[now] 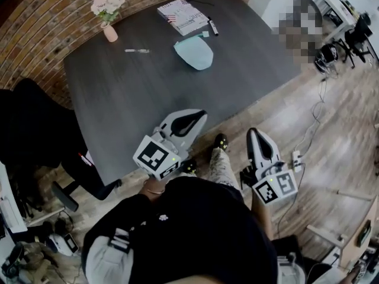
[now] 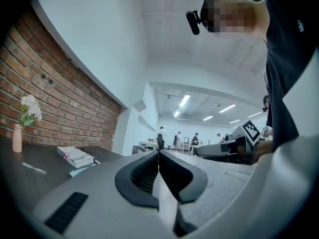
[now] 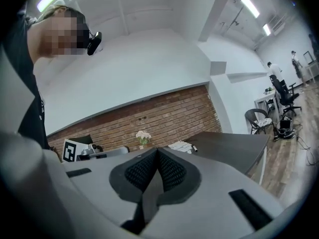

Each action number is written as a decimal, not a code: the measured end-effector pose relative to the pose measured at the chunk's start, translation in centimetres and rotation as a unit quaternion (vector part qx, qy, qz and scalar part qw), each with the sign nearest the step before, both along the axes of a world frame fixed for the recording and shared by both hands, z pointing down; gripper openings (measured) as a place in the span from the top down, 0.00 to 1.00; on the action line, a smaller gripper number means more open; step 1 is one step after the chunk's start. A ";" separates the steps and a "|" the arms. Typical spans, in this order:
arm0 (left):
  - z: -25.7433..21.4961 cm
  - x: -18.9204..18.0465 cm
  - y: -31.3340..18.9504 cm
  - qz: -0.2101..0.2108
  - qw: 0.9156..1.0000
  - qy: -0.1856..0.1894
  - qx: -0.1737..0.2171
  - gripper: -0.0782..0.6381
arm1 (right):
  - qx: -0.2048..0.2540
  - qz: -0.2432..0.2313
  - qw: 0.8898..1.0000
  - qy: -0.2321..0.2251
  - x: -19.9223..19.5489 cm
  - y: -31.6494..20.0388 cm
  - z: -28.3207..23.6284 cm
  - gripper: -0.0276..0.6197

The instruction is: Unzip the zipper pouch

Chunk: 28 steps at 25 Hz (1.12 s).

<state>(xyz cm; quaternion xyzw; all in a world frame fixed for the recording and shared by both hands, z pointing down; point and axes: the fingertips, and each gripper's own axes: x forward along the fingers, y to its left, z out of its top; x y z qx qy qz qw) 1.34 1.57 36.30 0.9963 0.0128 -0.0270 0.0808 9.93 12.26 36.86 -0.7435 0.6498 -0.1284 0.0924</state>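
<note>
Brick wall and wood floor [image 1: 331, 152] frame a dark surface [image 1: 136, 99], where the pale teal zipper pouch [image 1: 194, 53] lies flat toward the far side, untouched and well away from both my grippers. A book [image 1: 182, 15] and a dark marker [image 1: 212, 27] lie just beyond the pouch, a pen [image 1: 137, 51] lies to its left, and a pink vase of flowers [image 1: 108, 16] stands near the far left corner. I hold both grippers out in front of my body, pointing level toward the surface. My left gripper [image 1: 201, 116] shows over the near edge of the surface, angled toward the pouch. My right gripper [image 1: 254, 132] shows over the floor, off the surface's near edge. Each gripper is clenched, its ribbed pads pressed together with nothing between them. A black chair [image 1: 35, 129] stands at the left end of the surface.
</note>
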 end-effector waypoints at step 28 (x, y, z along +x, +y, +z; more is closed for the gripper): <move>1.4 6.8 -14.4 -0.234 0.971 -0.043 -0.014 0.88 | -0.013 -0.221 0.975 -0.008 13.9 -21.3 1.4 0.96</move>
